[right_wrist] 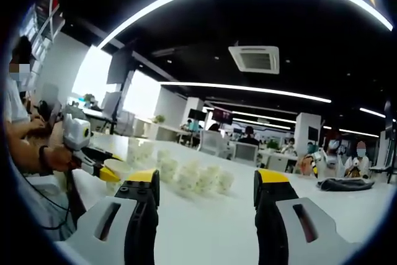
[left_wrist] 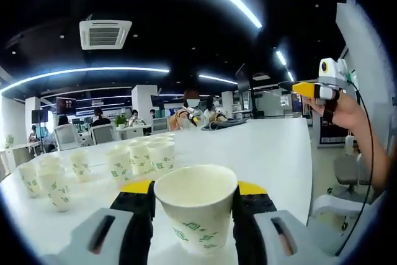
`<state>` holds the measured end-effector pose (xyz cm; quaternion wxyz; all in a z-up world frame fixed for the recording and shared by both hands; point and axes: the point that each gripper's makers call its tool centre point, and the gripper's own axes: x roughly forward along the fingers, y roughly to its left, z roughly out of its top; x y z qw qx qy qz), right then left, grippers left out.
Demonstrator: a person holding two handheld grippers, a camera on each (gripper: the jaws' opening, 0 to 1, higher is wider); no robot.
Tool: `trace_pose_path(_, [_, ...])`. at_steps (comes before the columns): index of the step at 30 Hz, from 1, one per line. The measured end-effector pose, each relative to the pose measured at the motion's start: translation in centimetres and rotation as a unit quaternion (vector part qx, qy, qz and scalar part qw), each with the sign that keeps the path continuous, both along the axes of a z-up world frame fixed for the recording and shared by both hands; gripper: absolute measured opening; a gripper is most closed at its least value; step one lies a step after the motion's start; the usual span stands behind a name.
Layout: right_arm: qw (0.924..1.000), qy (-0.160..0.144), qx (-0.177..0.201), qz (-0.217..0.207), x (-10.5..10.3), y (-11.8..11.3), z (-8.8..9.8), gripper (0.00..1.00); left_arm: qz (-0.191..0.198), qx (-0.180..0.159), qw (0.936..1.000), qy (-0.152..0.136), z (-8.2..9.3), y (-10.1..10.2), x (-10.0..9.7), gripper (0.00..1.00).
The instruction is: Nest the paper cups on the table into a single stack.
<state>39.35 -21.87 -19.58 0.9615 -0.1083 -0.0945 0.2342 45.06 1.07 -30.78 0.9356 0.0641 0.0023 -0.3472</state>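
The left gripper grips one paper cup; the right gripper gapes empty; the cups at centre left remain unstacked.

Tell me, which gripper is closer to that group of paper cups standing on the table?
Left. The left gripper is low over the table just short of the group of cups, already holding a cup; the right gripper is raised farther back, open.

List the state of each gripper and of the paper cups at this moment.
left gripper: shut on held paper cup, upright, open end up.
right gripper: open, nothing between its jaws.
loose paper cups: upright on the white table, in clusters.
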Motion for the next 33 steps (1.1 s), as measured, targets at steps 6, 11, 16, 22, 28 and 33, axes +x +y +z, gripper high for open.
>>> trace_pose_path(6, [1.0, 0.001, -0.002, 0.003, 0.0, 0.3, 0.0, 0.64, 0.001, 0.0, 1.0, 0.003, -0.3, 0.0, 0.1, 0.53])
trace_pose_path(11, [1.0, 0.001, -0.001, 0.001, 0.1, 0.1, 0.0, 0.64, 0.002, 0.001, 1.0, 0.005, -0.6, 0.2, 0.1, 0.53])
trace_pose_path(16, [1.0, 0.001, -0.002, 0.003, 0.0, 0.3, 0.0, 0.64, 0.001, -0.001, 1.0, 0.007, -0.9, 0.2, -0.1, 0.53])
trace_pose_path(22, [1.0, 0.001, -0.003, 0.004, 0.0, 0.4, 0.0, 0.64, -0.001, 0.0, 1.0, 0.007, -1.1, -0.2, -0.2, 0.53])
trace_pose_path(28, [1.0, 0.0, -0.002, 0.001, 0.0, 0.1, 0.1, 0.64, -0.005, 0.002, 1.0, 0.007, -1.1, -0.3, -0.2, 0.53])
trace_pose_path(33, [1.0, 0.001, -0.002, 0.001, 0.0, 0.2, 0.0, 0.64, -0.007, 0.001, 1.0, 0.007, -1.2, -0.4, -0.4, 0.54])
